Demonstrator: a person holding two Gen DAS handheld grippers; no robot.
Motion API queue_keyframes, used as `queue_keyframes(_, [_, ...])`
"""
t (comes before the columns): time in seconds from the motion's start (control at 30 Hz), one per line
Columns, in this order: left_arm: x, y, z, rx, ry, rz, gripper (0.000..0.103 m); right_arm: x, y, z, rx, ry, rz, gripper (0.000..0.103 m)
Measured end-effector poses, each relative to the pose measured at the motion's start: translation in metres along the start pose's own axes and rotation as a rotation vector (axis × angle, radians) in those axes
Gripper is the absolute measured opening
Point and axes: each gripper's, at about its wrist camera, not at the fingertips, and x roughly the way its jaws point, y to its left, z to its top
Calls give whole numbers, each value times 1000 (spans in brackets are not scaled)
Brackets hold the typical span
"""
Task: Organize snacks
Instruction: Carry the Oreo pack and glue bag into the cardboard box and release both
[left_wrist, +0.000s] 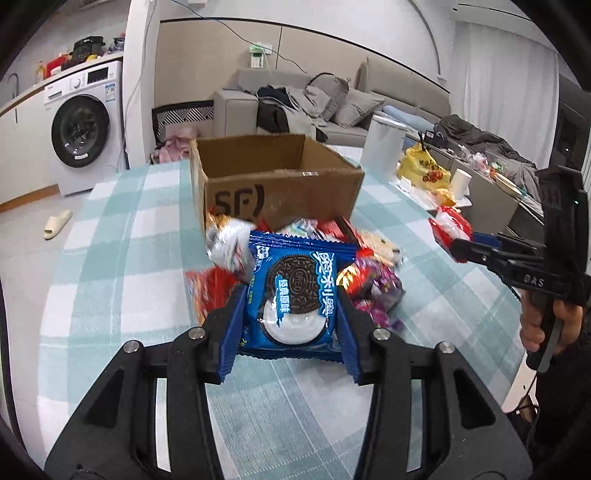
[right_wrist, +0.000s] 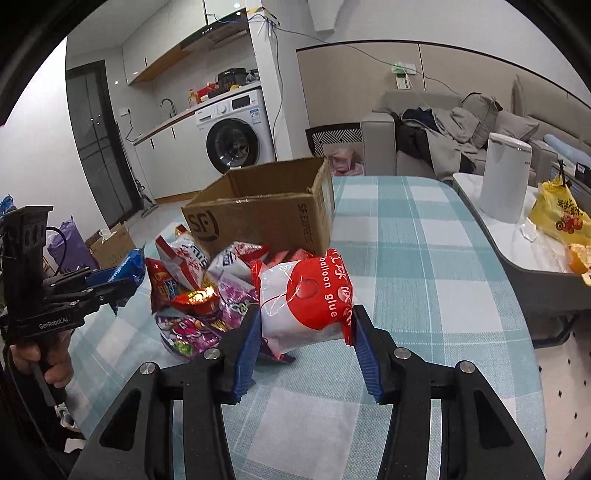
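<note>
The blue Oreo packet (left_wrist: 291, 295) is clamped between the blue pads of the left gripper (left_wrist: 291, 325), lifted clear of the checked worktop (left_wrist: 110, 266). The red-and-white balloon glue packet (right_wrist: 304, 299) is clamped likewise in the right gripper (right_wrist: 304, 343). The heap of snack packets (right_wrist: 199, 291) is seen at ten o'clock of the right gripper, on the worktop. The open cardboard box (left_wrist: 280, 184) is set at twelve o'clock beyond the heap, just behind it. A white cylinder (right_wrist: 506, 177) is seen at two o'clock on a side table.
</note>
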Motion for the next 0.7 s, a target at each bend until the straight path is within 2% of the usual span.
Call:
queue_keyframes(0.4, [-14,14,42,-60,-89,61,43,-4,24,38,-17,-55,69,49])
queue_keyframes(0.7, [-4,19,63,-70,-104,96,43,8,25,57,12,-72,76,49])
